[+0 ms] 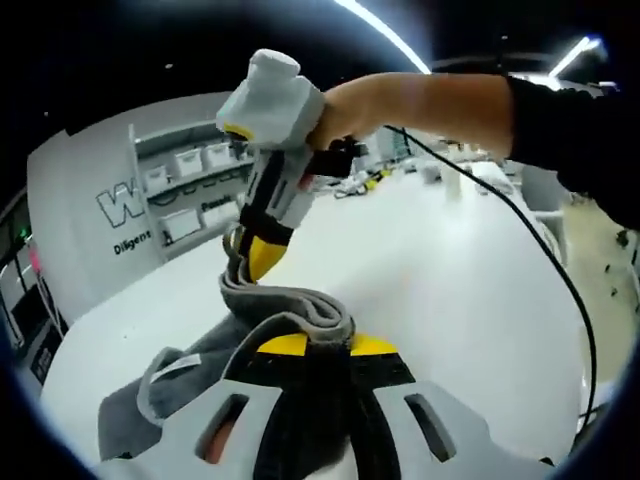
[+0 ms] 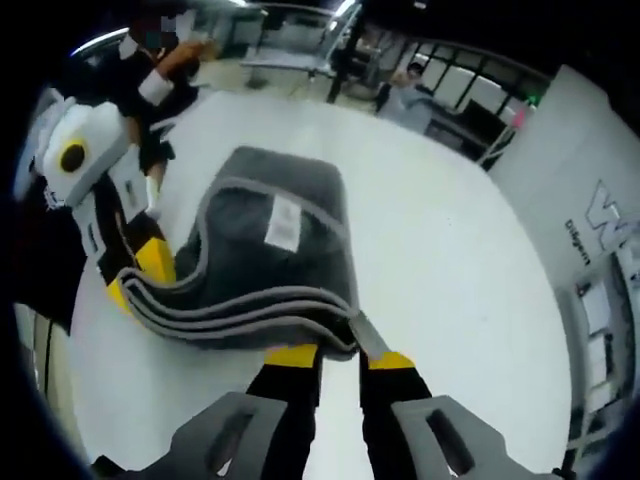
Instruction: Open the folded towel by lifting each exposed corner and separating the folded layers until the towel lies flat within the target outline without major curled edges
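- Both grippers pinch the grey towel (image 2: 262, 262): your left gripper (image 2: 140, 275) clamps one end of the folded hem, your right gripper (image 2: 340, 358) the other.
- You hold that hem raised off the white bench (image 2: 440, 260), probably to separate layers; the rest drapes down mid-bench.

Left gripper (image 1: 327, 345): jaws rise from the bottom of the left gripper view, yellow tips close together, pinched on the towel (image 1: 290, 312) edge. Right gripper (image 2: 340, 357) in the right gripper view — yellow tips closed on the near hem of the towel (image 2: 270, 250). In the left gripper view the right gripper (image 1: 252, 262) angles down from the upper middle, a hand (image 1: 350, 112) wrapped round its grip, bare forearm (image 1: 450, 105) and dark sleeve (image 1: 575, 130) reaching in from the right — jaws clamped on the fabric.
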A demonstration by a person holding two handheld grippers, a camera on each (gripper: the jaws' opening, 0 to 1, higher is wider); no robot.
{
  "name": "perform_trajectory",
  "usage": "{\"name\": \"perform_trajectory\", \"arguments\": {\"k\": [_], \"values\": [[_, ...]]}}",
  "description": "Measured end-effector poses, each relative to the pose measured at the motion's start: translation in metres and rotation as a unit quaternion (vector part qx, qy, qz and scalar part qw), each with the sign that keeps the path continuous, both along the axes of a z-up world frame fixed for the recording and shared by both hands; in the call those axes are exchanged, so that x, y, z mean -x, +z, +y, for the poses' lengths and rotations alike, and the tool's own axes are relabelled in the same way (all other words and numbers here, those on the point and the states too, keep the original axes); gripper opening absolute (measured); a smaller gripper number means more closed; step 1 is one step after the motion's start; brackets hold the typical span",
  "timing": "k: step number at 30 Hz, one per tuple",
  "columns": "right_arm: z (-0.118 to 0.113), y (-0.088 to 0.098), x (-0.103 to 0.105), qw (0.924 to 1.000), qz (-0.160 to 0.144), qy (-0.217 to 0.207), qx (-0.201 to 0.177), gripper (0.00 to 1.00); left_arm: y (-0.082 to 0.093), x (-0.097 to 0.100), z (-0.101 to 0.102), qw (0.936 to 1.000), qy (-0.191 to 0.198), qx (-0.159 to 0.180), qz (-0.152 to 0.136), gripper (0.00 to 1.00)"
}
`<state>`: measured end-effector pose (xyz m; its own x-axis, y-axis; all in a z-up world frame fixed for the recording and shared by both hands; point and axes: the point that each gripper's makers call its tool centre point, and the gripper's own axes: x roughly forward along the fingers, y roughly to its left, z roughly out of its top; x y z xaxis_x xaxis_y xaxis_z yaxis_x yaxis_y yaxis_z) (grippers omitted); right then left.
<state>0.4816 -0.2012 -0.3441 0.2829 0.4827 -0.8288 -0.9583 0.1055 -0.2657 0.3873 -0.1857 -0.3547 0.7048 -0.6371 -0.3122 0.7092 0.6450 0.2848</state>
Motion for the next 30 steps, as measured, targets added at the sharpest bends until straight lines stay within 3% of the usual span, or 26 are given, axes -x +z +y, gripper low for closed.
{"name": "perform_trajectory", "arguments": {"k": [2,5,6,11,15,21,26,28,30], "values": [[0.002,0.020,-0.014,0.9982,-0.050,-0.031,-0.003,0.14,-0.003,0.000,-0.002,1.0000,0.000,-0.005,-0.004,0.10],[0.031,0.045,0.014,0.9978,-0.008,-0.008,-0.066,0.18,-0.010,0.001,-0.007,0.9999,-0.005,-0.008,0.005,0.10],[0.042,0.051,0.021,0.9969,-0.013,0.003,-0.078,0.19,-0.010,0.002,-0.008,0.9999,-0.005,-0.008,0.006,0.10],[0.065,0.034,0.044,0.9989,0.006,0.020,-0.042,0.23,-0.012,0.001,-0.010,0.9999,-0.004,-0.004,0.009,0.11],[0.085,0.030,0.034,0.9987,0.005,-0.003,-0.051,0.59,-0.015,0.000,-0.013,0.9999,-0.005,-0.003,0.009,0.11],[0.118,0.014,0.044,0.9969,0.039,-0.013,-0.068,0.74,-0.019,0.003,-0.016,0.9998,-0.011,-0.014,0.005,0.12],[0.124,-0.002,0.043,0.9985,0.038,-0.015,-0.038,0.71,-0.020,0.004,-0.018,0.9997,-0.007,-0.001,0.022,0.16],[0.113,-0.009,0.034,0.9992,0.027,-0.028,-0.006,0.59,-0.019,0.004,-0.017,0.9998,-0.005,-0.002,0.019,0.16],[0.109,-0.011,0.031,0.9984,0.031,-0.048,-0.005,0.50,-0.019,0.003,-0.017,0.9998,-0.004,-0.001,0.019,0.16]]}}
